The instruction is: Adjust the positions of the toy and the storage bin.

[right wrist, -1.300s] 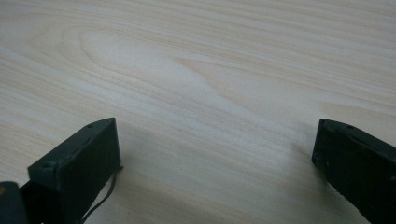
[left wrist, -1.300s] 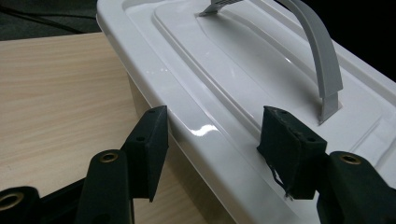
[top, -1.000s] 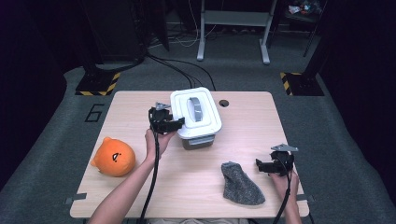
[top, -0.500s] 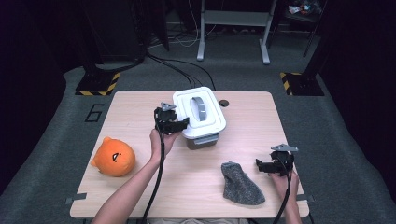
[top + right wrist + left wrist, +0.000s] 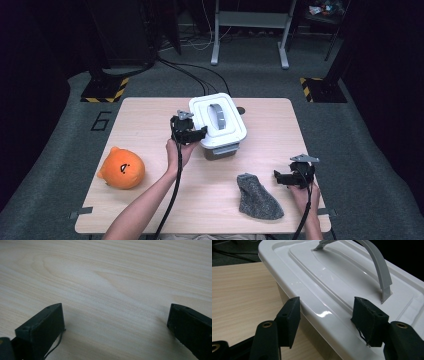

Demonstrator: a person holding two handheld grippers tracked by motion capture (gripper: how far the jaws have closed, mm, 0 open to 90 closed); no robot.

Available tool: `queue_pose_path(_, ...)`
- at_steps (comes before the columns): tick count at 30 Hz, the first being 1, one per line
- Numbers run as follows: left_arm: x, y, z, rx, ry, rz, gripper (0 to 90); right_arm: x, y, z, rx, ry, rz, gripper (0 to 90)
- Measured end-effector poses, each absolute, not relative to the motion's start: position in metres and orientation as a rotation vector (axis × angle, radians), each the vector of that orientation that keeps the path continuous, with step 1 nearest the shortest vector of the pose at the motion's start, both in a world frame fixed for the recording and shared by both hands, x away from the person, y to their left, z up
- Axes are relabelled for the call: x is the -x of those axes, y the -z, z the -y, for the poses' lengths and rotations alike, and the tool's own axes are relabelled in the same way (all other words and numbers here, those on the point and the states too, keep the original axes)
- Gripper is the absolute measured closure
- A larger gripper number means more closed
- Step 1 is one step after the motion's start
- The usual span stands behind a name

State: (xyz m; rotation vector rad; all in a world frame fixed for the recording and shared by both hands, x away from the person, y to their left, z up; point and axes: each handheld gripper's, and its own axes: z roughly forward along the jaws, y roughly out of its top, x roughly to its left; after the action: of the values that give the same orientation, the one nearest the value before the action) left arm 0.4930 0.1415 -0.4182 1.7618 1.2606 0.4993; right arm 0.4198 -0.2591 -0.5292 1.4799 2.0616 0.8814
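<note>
The white lidded box stands near the middle of the table's far edge, its lid on and a grey arched handle running across the top. In the high view the box looks tipped, its far side higher than its near side, though whether it is lifted clear of the table cannot be told. The left gripper is at the box's left rim; in the left gripper view its 2 black jaws straddle the lid's edge, one under the rim beside the box wall, the other on top of the lid near the foot of the handle. The jaws stand part-way closed around that rim, and whether the pads press on it cannot be told.

Toward the near right corner of the table, the right gripper rests low over the wood, its jaws spread wide with nothing between them but bare table. Just left of it lies a grey knitted cloth, close to the near edge. An orange plush toy sits near the left edge, well apart from the box.
</note>
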Motion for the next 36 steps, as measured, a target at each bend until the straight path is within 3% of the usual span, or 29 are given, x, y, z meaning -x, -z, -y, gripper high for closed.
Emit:
queue_pose_path(10,-0.494,0.418,-0.131,-1.777,-0.494,-1.248,37.8,-0.420,0.529,0.259,-1.482,-0.883,-2.062,0.3)
queue_pose_path(11,-0.495,0.419,-0.133,-1.772,-0.481,-1.259,36.0,-0.420,0.529,0.259,-1.481,-0.883,-2.063,0.3)
queue_pose_path(12,-0.496,0.419,-0.134,-1.770,-0.472,-1.265,28.8,-0.420,0.529,0.259,-1.481,-0.883,-2.063,0.3)
queue_pose_path(18,-0.487,0.418,-0.155,-1.747,-0.462,-1.259,19.4,-0.420,0.528,0.261,-1.479,-0.890,-2.073,3.6)
queue_pose_path(28,-0.452,0.423,-0.167,-1.811,-0.555,-1.155,10.7,-0.430,0.501,0.265,-1.504,-1.023,-2.082,7.4)
queue_pose_path(36,-0.425,0.459,-0.167,-1.967,-0.567,-1.108,2.9,-0.440,0.471,0.253,-1.420,-1.067,-2.109,9.6)
